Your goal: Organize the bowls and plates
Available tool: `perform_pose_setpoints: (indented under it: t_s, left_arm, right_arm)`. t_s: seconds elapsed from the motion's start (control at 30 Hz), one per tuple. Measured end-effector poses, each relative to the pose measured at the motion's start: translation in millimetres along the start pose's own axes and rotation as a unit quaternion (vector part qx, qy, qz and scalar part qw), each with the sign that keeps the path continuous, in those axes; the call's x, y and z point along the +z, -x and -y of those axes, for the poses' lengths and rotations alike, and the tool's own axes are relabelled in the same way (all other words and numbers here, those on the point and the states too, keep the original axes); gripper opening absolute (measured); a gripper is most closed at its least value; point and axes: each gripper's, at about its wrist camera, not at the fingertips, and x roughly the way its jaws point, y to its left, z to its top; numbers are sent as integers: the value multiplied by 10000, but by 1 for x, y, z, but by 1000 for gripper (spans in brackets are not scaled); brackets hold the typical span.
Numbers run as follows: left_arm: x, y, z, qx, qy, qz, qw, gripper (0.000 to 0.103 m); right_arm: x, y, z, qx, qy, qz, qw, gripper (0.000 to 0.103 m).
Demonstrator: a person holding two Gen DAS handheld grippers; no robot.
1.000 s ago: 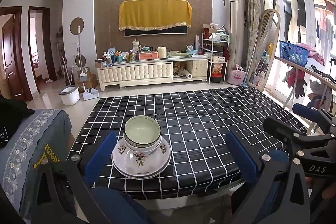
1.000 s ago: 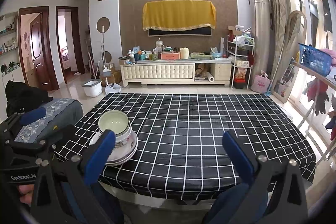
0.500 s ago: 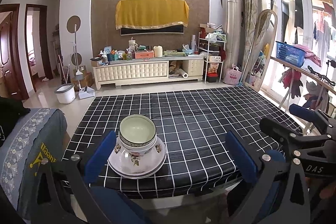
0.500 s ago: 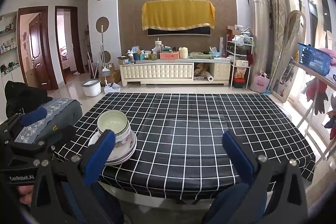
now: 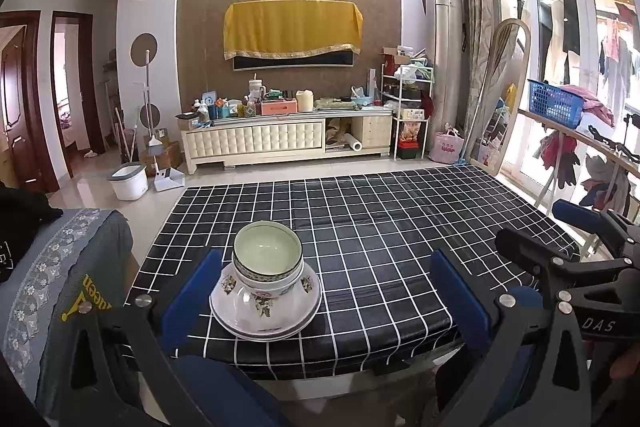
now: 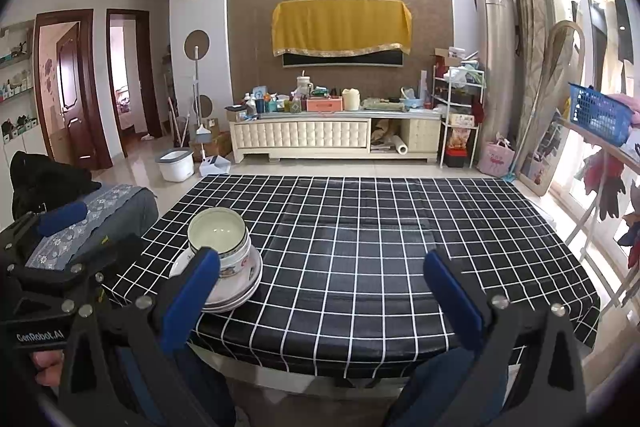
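Both tongs empty, spread wide: left tongs (image 5: pixel 324 295) framing stacked floral bowls (image 5: pixel 267 275) on plates (image 5: pixel 240 325); right tongs (image 6: pixel 320 291) beside. Best withdrawn straight, stack undisturbed.

Floral bowls (image 5: pixel 267 267) nested upright on stacked white plates (image 5: pixel 266 323), between my left gripper's (image 5: pixel 324 291) spread fingers, just ahead, nearer the left one.
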Motion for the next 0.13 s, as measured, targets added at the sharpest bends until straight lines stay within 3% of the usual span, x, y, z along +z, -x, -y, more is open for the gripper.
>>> perform_pose_setpoints:
  t_s: [0.13]
  left_arm:
    - [0, -1, 0, -26, 44, -34, 10000, 103]
  right_arm:
    - [1, 0, 1, -10, -6, -7, 10000, 103]
